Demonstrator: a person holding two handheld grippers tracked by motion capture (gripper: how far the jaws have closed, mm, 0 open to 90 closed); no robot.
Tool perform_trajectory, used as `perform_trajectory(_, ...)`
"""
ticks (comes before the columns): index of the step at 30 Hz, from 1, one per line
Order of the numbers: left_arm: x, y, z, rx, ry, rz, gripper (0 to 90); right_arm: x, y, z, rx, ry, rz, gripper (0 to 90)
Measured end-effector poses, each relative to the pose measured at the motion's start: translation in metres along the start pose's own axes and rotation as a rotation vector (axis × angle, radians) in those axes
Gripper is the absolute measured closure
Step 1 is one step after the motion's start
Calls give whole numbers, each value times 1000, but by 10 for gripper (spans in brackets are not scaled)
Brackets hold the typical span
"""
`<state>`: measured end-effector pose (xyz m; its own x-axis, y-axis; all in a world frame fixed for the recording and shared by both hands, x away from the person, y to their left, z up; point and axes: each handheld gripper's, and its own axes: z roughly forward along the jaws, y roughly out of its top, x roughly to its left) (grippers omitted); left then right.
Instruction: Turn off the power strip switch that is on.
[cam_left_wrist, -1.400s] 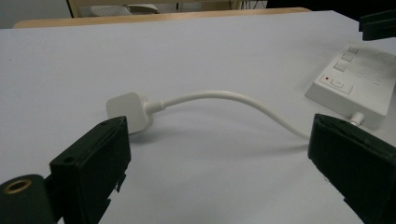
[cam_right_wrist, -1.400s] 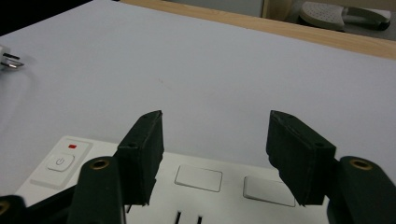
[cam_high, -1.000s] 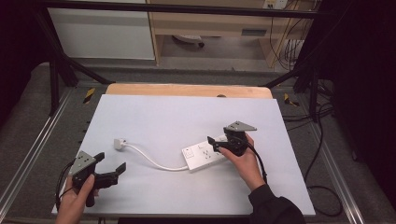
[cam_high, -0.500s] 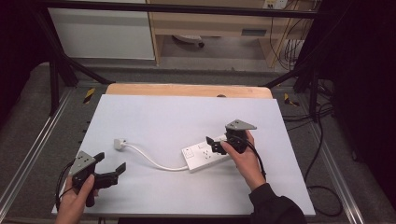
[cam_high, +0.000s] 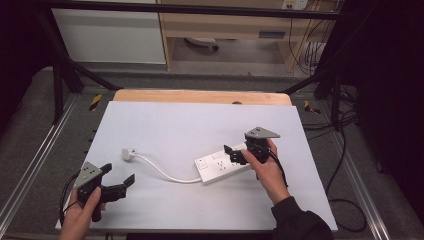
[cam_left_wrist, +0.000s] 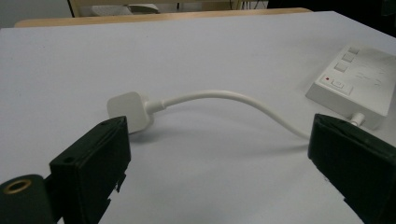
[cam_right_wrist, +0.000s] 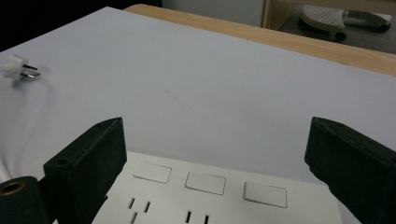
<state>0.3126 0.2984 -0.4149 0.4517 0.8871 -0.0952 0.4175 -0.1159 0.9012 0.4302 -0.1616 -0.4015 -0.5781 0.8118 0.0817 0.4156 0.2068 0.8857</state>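
**Two open grippers around a white power strip**

The white power strip (cam_high: 222, 166) lay on the white table (cam_high: 200, 125), a little right of its middle. The right gripper (cam_high: 234, 153) hovered directly over the strip's right end, its jaws spread wide — nothing was between them, and whether they touched the strip I cannot tell. From the strip's left end a white cord (cam_high: 167, 172) curved away to the plug (cam_high: 128, 153), which rested well left of the strip. The left gripper (cam_high: 122, 185) was further left and nearer to the person than the strip, jaws wide apart too — it held nothing and pointed toward the plug (cam_left_wrist: 128, 109).
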Motion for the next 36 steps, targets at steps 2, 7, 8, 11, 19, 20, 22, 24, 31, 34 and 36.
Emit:
perform_trajectory(2, 0, 0, 0, -1, 2, 0, 58, -1, 1, -4, -7, 0, -3, 60)
perform_trajectory(7, 0, 0, 0, -1, 3, -1, 57, -4, 2, -14, -28, -3, -18, 63)
perform_trajectory(8, 0, 0, 0, -1, 2, -2, 58, -5, 2, -16, -32, -6, -20, 66)
perform_trajectory(11, 0, 0, 0, 0, 2, -1, 57, -9, 2, -22, -46, -7, -14, 75)
perform_trajectory(19, 0, 0, 0, -1, 1, -2, 57, -19, 1, -43, -72, -28, -4, 57)
perform_trajectory(20, 0, 0, 0, -1, 1, -2, 57, -21, 1, -45, -76, -32, -2, 54)
perform_trajectory(22, 0, 0, 0, 1, -1, 2, 57, -23, 0, -51, -83, -42, 4, 43)
perform_trajectory(24, 0, 0, 0, 0, 1, -1, 58, -26, -1, -56, -90, -53, 11, 38)
perform_trajectory(31, 0, 0, 0, 1, 0, 1, 57, -34, -8, -73, -111, -71, 22, 43)
perform_trajectory(34, 0, 0, 0, 0, 1, 1, 57, -37, -11, -80, -123, -79, 29, 45)
perform_trajectory(36, 0, 0, 0, 1, 1, 0, 57, -38, -13, -85, -129, -87, 31, 46)
